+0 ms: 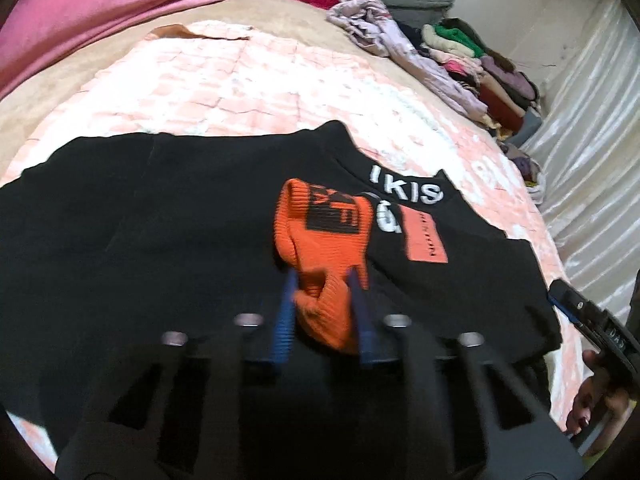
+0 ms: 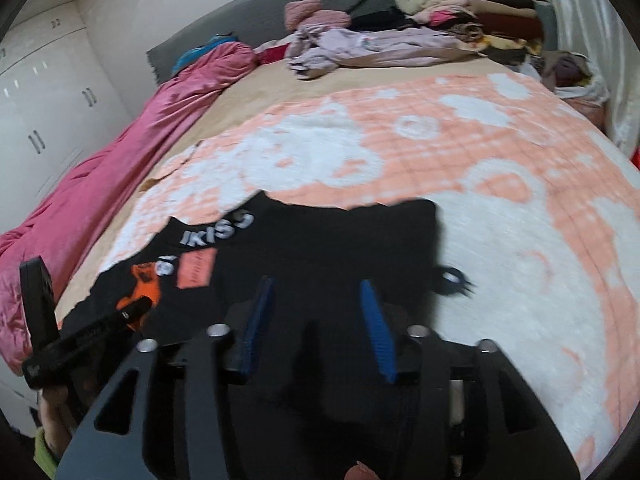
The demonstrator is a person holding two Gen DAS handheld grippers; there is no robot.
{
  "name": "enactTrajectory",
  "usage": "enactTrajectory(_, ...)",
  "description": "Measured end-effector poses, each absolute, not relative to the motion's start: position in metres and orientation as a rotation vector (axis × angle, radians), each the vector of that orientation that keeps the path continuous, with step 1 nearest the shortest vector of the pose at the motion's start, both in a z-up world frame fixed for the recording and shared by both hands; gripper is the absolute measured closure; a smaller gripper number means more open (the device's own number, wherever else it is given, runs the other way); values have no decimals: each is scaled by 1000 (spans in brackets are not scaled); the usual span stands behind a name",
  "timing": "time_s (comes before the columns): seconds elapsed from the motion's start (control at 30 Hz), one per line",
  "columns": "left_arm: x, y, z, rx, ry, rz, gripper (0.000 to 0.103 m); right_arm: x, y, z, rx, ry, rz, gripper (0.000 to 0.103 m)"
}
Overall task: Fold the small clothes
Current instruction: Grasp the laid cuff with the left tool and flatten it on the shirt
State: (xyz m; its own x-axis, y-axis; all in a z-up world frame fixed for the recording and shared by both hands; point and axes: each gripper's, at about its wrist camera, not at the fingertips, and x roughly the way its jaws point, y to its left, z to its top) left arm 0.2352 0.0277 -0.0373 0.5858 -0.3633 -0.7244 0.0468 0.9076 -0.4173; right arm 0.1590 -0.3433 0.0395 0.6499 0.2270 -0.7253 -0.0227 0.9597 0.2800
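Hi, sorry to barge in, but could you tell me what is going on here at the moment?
A person with a handheld gripper in each hand is folding a black garment spread on the peach and white blanket of a bed. The left gripper is shut on the garment's orange ribbed cuff, which lies over the black cloth. The right gripper hangs open above the garment, nothing between its fingers. A heap of other clothes waits at the far end of the bed.

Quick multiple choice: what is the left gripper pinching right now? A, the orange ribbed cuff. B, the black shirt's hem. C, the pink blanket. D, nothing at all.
A: in the left wrist view the left gripper has its blue pads closed on the orange ribbed cuff, which lies over the black shirt.
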Motion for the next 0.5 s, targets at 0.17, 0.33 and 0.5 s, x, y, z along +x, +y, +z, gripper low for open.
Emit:
enactTrajectory(0.17, 219, 38, -12, -370, 840, -240, 95, 150, -348, 39, 221, 850, 109, 54)
enactTrajectory(0.33, 204, 56, 5, -285, 800, -152, 95, 153, -335, 35, 194, 859, 131, 54)
enactTrajectory(0.5, 214, 64, -24, -298, 929, -121, 94, 157, -313, 31, 145, 866, 159, 54)
